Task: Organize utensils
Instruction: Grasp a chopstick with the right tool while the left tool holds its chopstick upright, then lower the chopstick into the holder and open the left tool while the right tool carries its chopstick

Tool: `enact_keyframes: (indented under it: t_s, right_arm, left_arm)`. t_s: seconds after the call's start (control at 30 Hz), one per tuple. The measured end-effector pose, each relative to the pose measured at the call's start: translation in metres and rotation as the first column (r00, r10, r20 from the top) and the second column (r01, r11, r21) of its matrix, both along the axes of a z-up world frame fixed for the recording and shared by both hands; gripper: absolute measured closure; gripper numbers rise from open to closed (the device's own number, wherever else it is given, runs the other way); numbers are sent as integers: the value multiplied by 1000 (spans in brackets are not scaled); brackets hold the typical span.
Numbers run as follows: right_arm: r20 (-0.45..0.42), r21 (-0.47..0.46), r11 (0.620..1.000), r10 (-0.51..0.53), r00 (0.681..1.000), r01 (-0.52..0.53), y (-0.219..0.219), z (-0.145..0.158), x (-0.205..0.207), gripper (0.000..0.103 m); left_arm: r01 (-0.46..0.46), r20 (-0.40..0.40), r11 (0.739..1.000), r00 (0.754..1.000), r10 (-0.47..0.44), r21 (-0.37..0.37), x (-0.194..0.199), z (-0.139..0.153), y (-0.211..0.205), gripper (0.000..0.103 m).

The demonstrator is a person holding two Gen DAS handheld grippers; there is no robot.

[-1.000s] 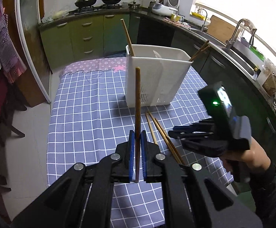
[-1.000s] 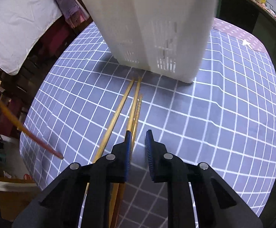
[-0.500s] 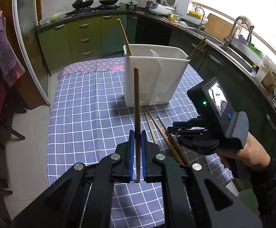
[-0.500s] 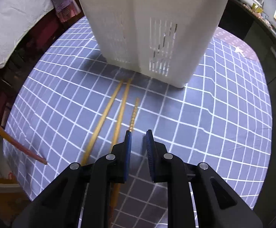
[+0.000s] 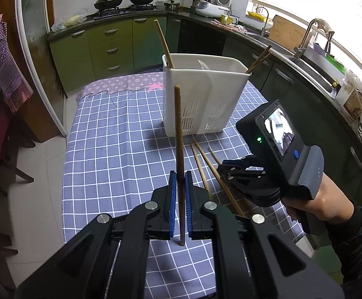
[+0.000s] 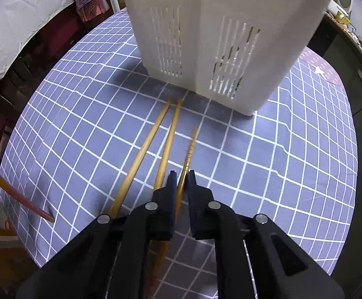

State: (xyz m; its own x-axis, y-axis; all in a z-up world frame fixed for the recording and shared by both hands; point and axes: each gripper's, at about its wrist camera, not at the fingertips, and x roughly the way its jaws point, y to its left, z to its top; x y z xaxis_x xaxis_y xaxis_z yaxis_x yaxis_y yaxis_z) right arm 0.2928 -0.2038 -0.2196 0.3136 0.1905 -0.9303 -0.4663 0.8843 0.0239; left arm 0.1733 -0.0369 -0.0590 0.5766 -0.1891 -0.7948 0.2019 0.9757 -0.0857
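My left gripper [image 5: 179, 174] is shut on a dark brown chopstick [image 5: 178, 129] that stands upright above the checked tablecloth [image 5: 118, 137]. Behind it stands the white slotted utensil holder [image 5: 205, 94], with one chopstick [image 5: 164, 44] in its left corner and two [image 5: 259, 58] in its right. Right of it, a person's hand holds my right gripper [image 5: 222, 168] low over the cloth. In the right wrist view that gripper [image 6: 181, 174] has its jaws closing on a pale ridged chopstick [image 6: 190, 147], and the pads press on it. Two more pale chopsticks [image 6: 146, 144] lie beside it.
The holder [image 6: 205, 37] rises just beyond the loose chopsticks. The table's right edge runs close to dark cabinets and a sink counter [image 5: 305, 62]. Green cabinets [image 5: 111, 44] stand at the back. Tiled floor and a chair [image 5: 1, 169] are at the left.
My right gripper moved forward and down over the pale ridged chopstick, and its jaws closed from a small gap onto it. The left gripper kept still with the dark chopstick.
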Motion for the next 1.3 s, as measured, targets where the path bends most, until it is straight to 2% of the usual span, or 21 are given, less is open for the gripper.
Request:
enact_keyframes:
  t_s: [0.17, 0.33, 0.47, 0.6, 0.9, 1.3]
  right_arm:
    - [37, 76, 997, -15, 999, 12, -12, 24, -8, 96]
    - [129, 176, 984, -37, 991, 14, -35, 69, -28, 96]
    - [227, 245, 969, -71, 971, 14, -59, 109, -49, 96]
    - [293, 274, 962, -88, 952, 4, -81, 142, -68, 96]
    - [329, 282, 959, -81, 941, -16, -95, 155, -102, 96]
    - [327, 309, 951, -105, 939, -1, -116, 146, -123, 96]
  left_arm:
    - [1, 0, 1000, 1000, -1, 1, -1, 0, 1, 96]
    - [2, 2, 1000, 1000, -2, 1, -1, 0, 1, 96]
    - [3, 4, 1000, 1000, -4, 4, -1, 1, 1, 96]
    - [2, 10, 1000, 1000, -2, 6, -3, 3, 2, 96]
    - [3, 25, 1000, 1000, -3, 18, -9, 8, 2, 96]
    - [14, 39, 999, 999, -15, 29, -15, 16, -1, 96]
